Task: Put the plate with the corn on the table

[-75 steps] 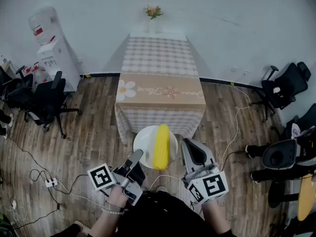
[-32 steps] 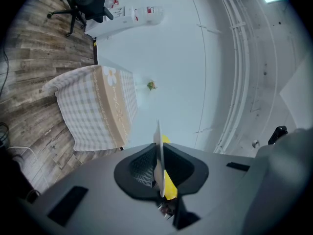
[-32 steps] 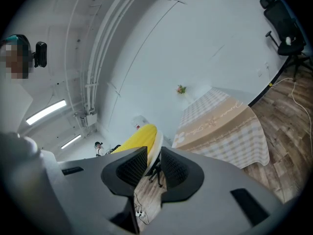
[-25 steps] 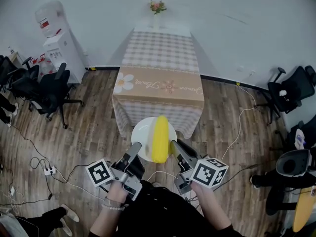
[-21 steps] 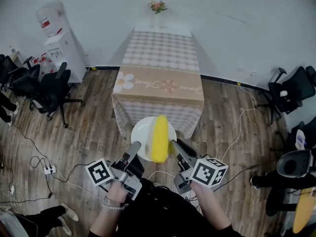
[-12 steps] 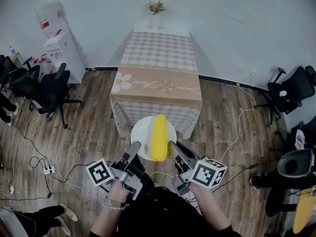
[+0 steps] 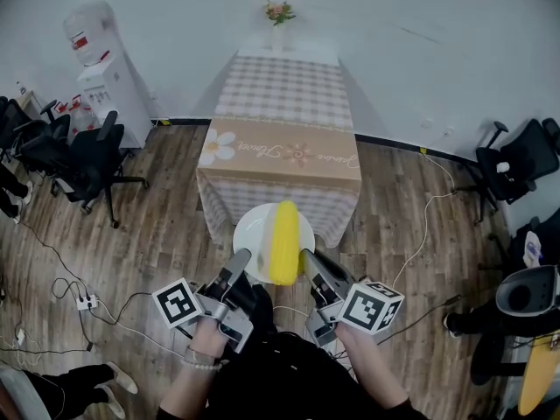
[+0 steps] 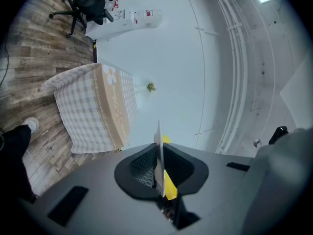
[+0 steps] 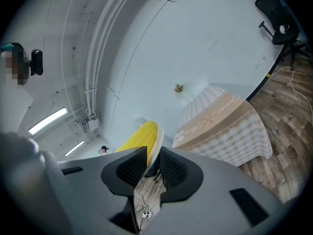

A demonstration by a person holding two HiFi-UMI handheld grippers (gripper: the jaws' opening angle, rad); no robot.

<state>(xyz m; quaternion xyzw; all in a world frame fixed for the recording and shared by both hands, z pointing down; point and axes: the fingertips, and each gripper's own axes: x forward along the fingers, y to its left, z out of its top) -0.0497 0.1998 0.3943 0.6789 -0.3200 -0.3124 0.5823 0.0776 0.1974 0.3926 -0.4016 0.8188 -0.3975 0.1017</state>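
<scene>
We are standing on the wood floor [image 7: 157, 226] at the near end of a long table [image 7: 282, 94], which is wearing a checked cloth and a tan runner with flower prints. We are holding the white plate [image 7: 253, 234] out in front of us in the air. It is not on the table: in the head view it is hanging just short of the near end, over the drop of the cloth. The yellow corn [image 7: 283, 241] is lying lengthwise on the plate, toward its right half, pointing away from us.

We are gripping the plate from both sides. The left gripper [image 7: 241, 259] is pinching the plate's near-left rim, and its own view shows the two dark pads pressing flat on the thin white edge, with a strip of the corn showing behind it. The right gripper [image 7: 306, 259] is reaching in at the near-right rim. Its jaws have just been closing and are standing a little apart around the rim, which is slanting between the pads with a gap beside it.

A small vase of flowers [image 7: 278, 11] is standing at the far end of the table, by the white wall. A water dispenser [image 7: 94, 68] and black office chairs [image 7: 87, 169] are sitting to the left, another chair [image 7: 516, 160] to the right, and cables [image 7: 52, 309] are trailing over the boards.
</scene>
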